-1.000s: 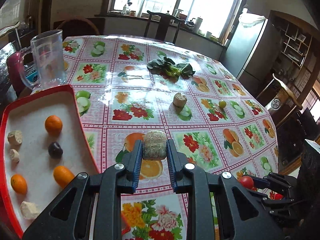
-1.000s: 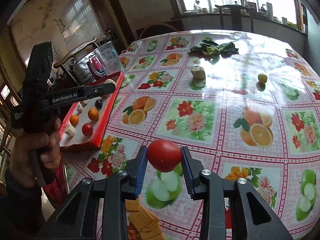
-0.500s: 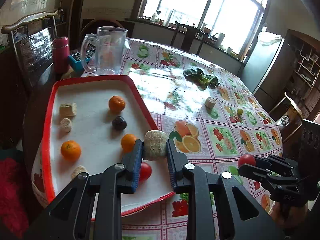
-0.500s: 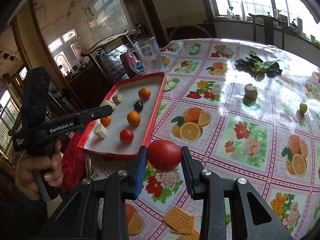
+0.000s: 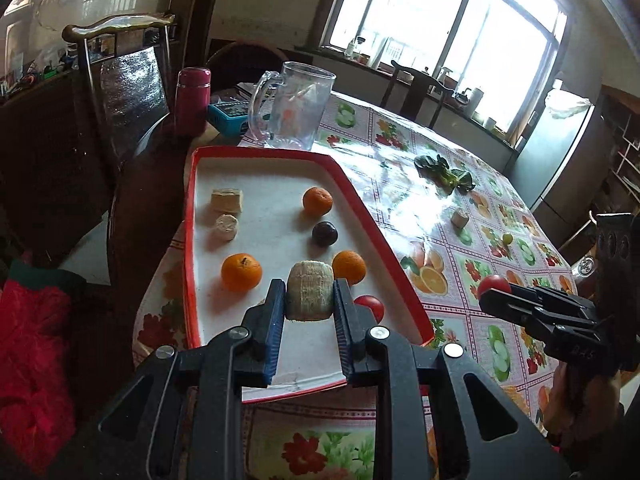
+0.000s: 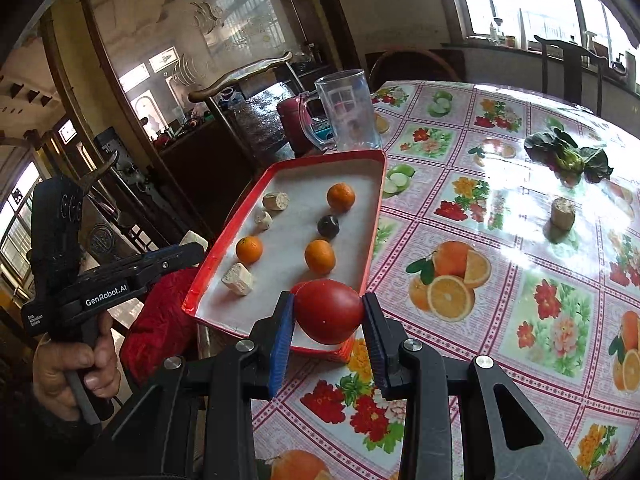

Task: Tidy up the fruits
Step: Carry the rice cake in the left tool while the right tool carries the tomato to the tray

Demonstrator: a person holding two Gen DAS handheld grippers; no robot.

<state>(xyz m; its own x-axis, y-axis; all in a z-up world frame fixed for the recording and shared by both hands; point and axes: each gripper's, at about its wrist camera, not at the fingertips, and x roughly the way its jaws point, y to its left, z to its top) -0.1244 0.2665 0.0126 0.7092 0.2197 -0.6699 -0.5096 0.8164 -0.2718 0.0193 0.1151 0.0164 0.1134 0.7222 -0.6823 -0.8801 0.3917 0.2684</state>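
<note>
Over the red-rimmed tray (image 5: 191, 240), the left gripper (image 5: 309, 300) clamps a pale fibrous chunk (image 5: 310, 295) betw. both pads, held above the white liner. In the tray: three oranges, e.g. one (image 5: 241, 272) at left, a dark plum (image 5: 324, 233), a red tomato (image 5: 370, 306) & pale cut pieces (image 5: 226, 200). At the tray's near corner, the right gripper (image 6: 328, 320) grips a second tomato (image 6: 329, 311), jaws closed on it. A clear mug (image 5: 290, 106) stands just beyond the tray on the floral tablecloth (image 6: 500, 280); leafy greens (image 6: 568, 156) & another chunk (image 6: 562, 212) lie well apart.

Bright window (image 5: 460, 24), dark wooden chairs (image 5: 120, 60)
</note>
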